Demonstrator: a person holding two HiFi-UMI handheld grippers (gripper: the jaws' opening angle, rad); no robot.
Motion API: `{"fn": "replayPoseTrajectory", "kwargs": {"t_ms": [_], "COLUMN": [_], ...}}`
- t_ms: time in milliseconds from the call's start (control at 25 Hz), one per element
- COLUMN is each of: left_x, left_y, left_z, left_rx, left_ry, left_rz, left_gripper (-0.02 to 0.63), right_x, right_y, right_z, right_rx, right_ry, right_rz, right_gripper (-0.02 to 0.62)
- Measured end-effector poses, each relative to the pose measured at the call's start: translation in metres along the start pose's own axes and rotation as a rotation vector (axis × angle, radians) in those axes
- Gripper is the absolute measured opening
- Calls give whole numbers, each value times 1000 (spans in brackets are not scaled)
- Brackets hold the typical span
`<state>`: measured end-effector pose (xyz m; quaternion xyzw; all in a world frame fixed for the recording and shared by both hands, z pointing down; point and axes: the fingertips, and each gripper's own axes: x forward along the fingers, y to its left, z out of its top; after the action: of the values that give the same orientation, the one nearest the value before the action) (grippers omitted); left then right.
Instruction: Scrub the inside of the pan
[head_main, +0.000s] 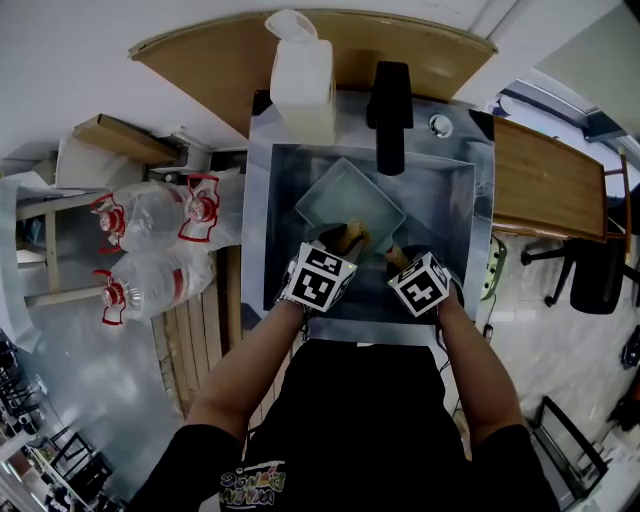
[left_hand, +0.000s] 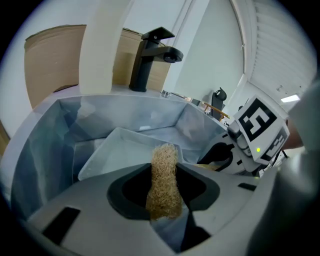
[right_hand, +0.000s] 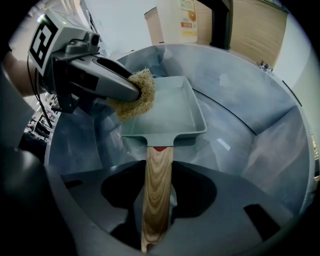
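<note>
A pale green rectangular pan (head_main: 350, 203) (right_hand: 170, 112) lies in the steel sink (head_main: 455, 200), its wooden handle (right_hand: 157, 190) pointing toward me. My right gripper (right_hand: 157, 200) (head_main: 397, 258) is shut on that handle at the pan's near end. My left gripper (left_hand: 165, 197) (head_main: 345, 238) is shut on a tan fibrous scrubber (left_hand: 164, 180) (right_hand: 137, 95) (head_main: 353, 236). The scrubber hangs at the pan's near left rim, over the inside edge. In the left gripper view the pan (left_hand: 120, 150) shows just beyond the scrubber.
A black faucet (head_main: 390, 115) reaches over the sink's far side. A white soap jug (head_main: 303, 85) stands on the counter behind the sink. Large water bottles (head_main: 150, 250) lie on the floor at the left. A wooden table (head_main: 545, 180) and a chair (head_main: 595, 275) are to the right.
</note>
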<state>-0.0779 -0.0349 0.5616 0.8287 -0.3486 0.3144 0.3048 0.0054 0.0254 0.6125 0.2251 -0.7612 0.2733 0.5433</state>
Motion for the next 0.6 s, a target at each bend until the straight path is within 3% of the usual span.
{"fn": "replayPoseTrajectory", "kwargs": {"t_ms": [200, 600], "left_x": [12, 33], "left_y": [-3, -8], "left_z": [-5, -13], "left_rx": [-10, 47], "left_ry": [37, 127], "left_rz": [-21, -8], "left_gripper": [147, 147], "right_x": [0, -1], "right_y": [0, 1], "right_z": [0, 0], "right_rx": [-1, 2], "right_ry": [11, 24], "right_rz": [1, 12], "right_gripper": [170, 170]}}
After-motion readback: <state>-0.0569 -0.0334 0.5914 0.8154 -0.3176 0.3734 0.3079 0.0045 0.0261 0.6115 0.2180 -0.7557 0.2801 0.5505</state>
